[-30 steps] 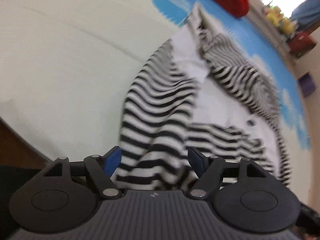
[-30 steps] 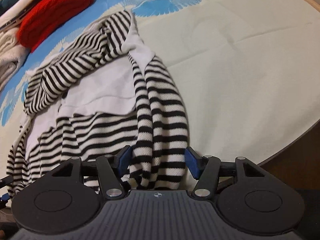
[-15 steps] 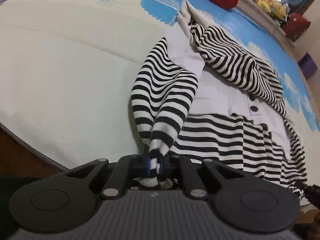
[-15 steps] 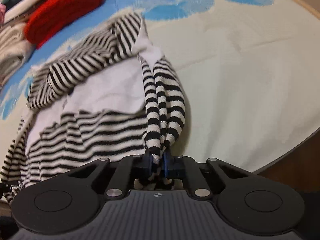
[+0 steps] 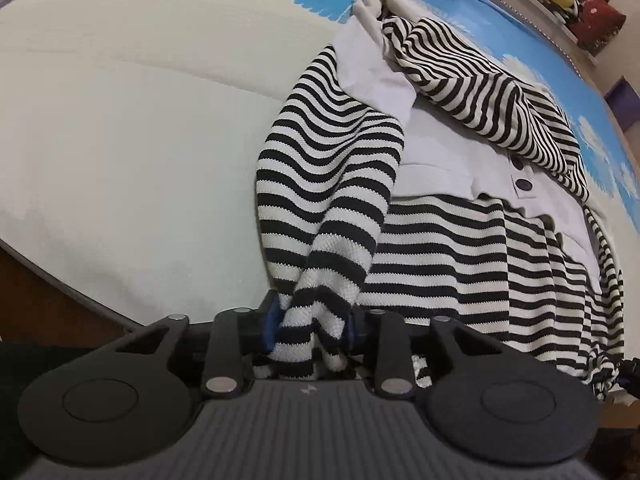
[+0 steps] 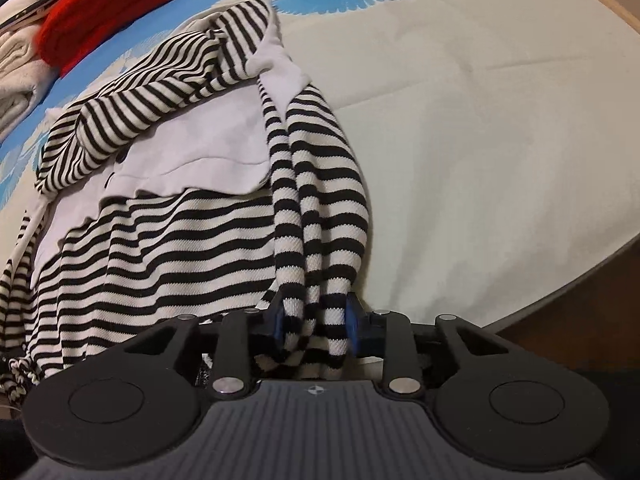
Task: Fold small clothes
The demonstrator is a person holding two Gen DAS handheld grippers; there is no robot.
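Striped garment (image 5: 460, 248): both sleeves, free 1 second earlier, were now bunched between left gripper (image 5: 311, 330) and right gripper (image 6: 316, 326), jaws easing apart; fold could begin

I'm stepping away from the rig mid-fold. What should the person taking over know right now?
Left gripper: fingers opening, bunched striped fabric between them, pads still touching it.
Right gripper: same, fingers opening around another bunch of striped fabric.
The striped garment lies crumpled on the pale bedspread, near its front edge; its white panel with dark buttons faces up, and one striped part is thrown across the top.
A red knit item sits at the far side.
Done: both near ends gripped.
Left: spread it flat and make every fold.
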